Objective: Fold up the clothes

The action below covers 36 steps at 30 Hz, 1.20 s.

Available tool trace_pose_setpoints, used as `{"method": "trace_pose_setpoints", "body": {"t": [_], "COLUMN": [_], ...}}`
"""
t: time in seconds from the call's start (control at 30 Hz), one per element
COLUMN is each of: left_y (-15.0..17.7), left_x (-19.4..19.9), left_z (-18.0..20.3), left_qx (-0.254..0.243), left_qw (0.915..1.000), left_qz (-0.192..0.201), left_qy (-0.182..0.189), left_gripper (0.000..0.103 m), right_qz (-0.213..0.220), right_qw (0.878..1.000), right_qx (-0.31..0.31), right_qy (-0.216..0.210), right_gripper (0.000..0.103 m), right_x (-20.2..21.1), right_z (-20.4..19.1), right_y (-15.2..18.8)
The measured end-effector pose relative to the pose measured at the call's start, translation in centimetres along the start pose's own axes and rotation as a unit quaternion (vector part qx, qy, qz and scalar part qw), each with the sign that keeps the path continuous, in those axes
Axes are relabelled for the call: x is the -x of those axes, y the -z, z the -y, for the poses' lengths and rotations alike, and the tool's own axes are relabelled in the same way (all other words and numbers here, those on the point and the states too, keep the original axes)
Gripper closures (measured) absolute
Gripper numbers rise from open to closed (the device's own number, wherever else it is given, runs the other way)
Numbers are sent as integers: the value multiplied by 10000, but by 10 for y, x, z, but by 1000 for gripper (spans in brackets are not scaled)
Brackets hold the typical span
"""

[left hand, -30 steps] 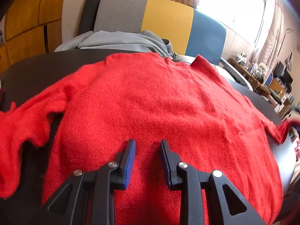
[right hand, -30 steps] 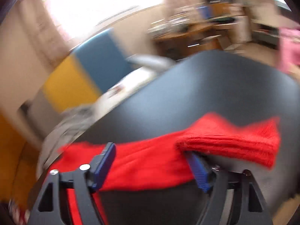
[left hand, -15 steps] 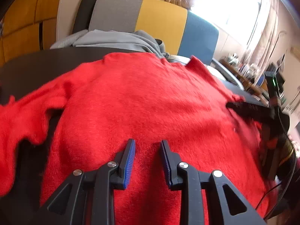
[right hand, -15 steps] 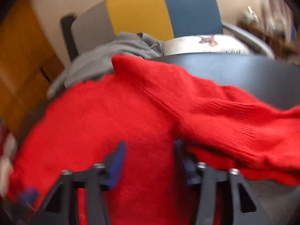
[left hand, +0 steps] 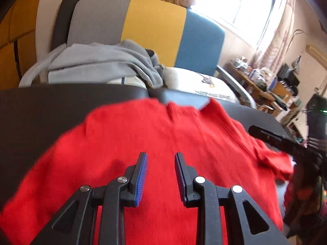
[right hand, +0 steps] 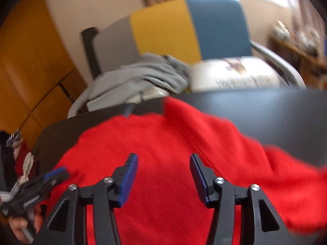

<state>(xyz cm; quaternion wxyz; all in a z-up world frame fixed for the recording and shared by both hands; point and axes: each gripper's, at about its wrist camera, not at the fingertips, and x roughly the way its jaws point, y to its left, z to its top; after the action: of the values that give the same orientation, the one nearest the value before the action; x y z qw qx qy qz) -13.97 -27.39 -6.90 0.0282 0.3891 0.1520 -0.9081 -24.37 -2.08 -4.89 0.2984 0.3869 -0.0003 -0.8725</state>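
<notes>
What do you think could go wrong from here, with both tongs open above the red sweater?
The red sweater reaches the black table's far edge, so a tug could slide it off toward the grey garment. The left tongs and right tongs may pinch only one knit layer. The right sleeve looks bunched and could fold unevenly.

left gripper: jaws parted, nothing held | right gripper: jaws wide apart

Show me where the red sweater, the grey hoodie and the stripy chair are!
red sweater (left hand: 167, 143): left wrist view, middle of its body.
grey hoodie (left hand: 98, 61): left wrist view, its bunched folds.
chair (left hand: 151, 26): left wrist view, yellow stripe of the backrest.
</notes>
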Motion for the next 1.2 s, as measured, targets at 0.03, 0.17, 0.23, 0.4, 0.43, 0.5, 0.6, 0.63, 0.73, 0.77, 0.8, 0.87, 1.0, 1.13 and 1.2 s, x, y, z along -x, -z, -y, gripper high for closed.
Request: {"method": "trace_pose_setpoints", "body": {"t": [0.03,0.17,0.23,0.4,0.43,0.5,0.6,0.63,0.73,0.77,0.8,0.87,1.0,1.13,1.2], "left_y": [-8,-17,-20,-27,-30,-34,-33,-33,-39,-40,-37,-25,5,48,66], "left_x": [-9,-46,-63,-70,-71,-75,-76,-76,-74,-69,-57,-28,4,20,25], "left_z": [0,-7,-14,-72,-80,-84,-81,-81,-78,-75,-72,-63,-40,-21,-15], "left_qx": [-42,-290,-365,469,566,531,392,368,252,246,287,358,279,114,82], "left_qw": [10000,9974,9949,9928,9923,9912,9897,9894,9882,9867,9866,9901,9963,9990,9994], "left_qz": [0,-66,-94,64,71,73,68,43,-117,-148,-50,194,181,-19,-94], "left_qy": [-75,-660,-936,-1099,-1097,-1208,-1378,-1402,-1507,-1598,-1607,-1347,-795,-433,-335], "left_gripper": [76,76,76,75,75,75,75,75,75,75,76,76,75,75,75], "right_qz": [-61,-380,-547,-193,-159,-92,-43,-52,-176,-183,-171,-23,343,237,48], "right_qw": [9999,9990,9978,9968,9961,9954,9962,9969,9980,9981,9982,9987,9988,9958,9929], "right_qx": [76,187,54,-623,-733,-797,-706,-667,-499,-462,-432,-403,-217,375,542], "right_qy": [30,165,376,467,466,529,505,423,354,366,369,307,263,803,1056], "right_gripper": [49,49,49,49,49,49,40,31,23,24,24,24,23,22,22], "right_x": [-12,-68,-94,-108,-109,-109,-107,-107,-111,-106,-100,-81,-17,41,62], "right_z": [-4,-9,8,44,46,44,37,35,28,26,23,20,25,47,64], "right_y": [-7,-22,-21,-16,-17,-17,-16,-16,-18,-18,-19,-17,-2,29,46]}}
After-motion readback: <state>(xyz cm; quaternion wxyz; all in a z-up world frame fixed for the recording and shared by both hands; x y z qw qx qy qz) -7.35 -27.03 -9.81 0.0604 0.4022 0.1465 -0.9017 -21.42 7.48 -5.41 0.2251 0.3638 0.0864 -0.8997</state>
